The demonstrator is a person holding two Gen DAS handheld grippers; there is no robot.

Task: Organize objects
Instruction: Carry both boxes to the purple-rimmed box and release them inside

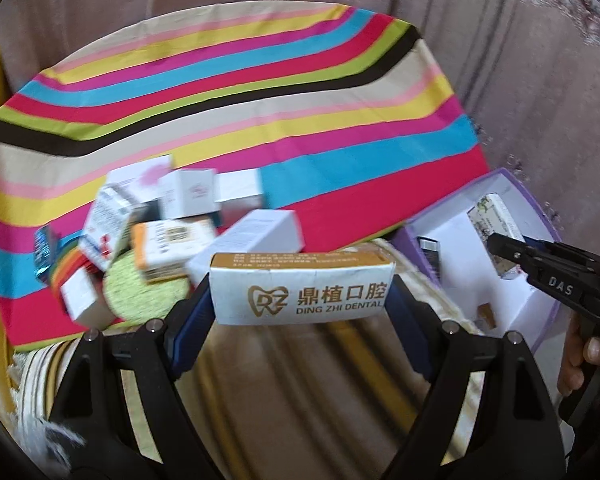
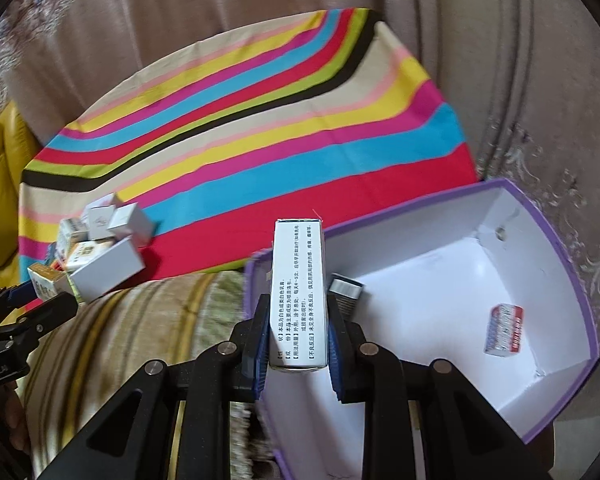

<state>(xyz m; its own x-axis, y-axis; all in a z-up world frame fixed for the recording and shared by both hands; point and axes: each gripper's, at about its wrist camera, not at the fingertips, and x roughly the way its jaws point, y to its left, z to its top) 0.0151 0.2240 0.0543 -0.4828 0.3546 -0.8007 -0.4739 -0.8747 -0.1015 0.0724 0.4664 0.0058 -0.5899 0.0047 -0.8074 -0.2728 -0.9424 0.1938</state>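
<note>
Item: two small cartons in transit to a storage box, both held. Far left, on the striped cloth (image 1: 260,92): a loose pile of cartons (image 1: 148,224), unsorted, several leaning on one another, with a green round pad (image 1: 140,292) at its near edge. Next, the left gripper (image 1: 300,296): jaws spread wide and clamped on the short ends of a gold-and-white dental carton (image 1: 300,292), held crosswise with its printed face toward the camera, above a ribbed beige cushion (image 1: 300,380) and just beside the pile. Next, the right gripper (image 2: 298,336): jaws drawn close, pressing the two long sides of a narrow white medicine carton (image 2: 299,292), which stands lengthwise along the fingers, its far end over the near-left rim of the purple box (image 2: 556,240). Far right, the purple box itself: lidless, white inside, resting at the cloth's edge, holding a dark-and-silver carton (image 2: 346,290) near the left wall and a red-and-white carton (image 2: 504,330) toward the right wall; the floor between them is bare. Handling note, as judgement: the right carton is nearest delivery and should be carried past the rim, lowered into the bare middle and laid flat before release, clear of the dark-and-silver carton. The left carton, gripped only by its ends, looks prone to pivoting; keep it level and hold back until the right gripper clears the box, as both share one approach.
</note>
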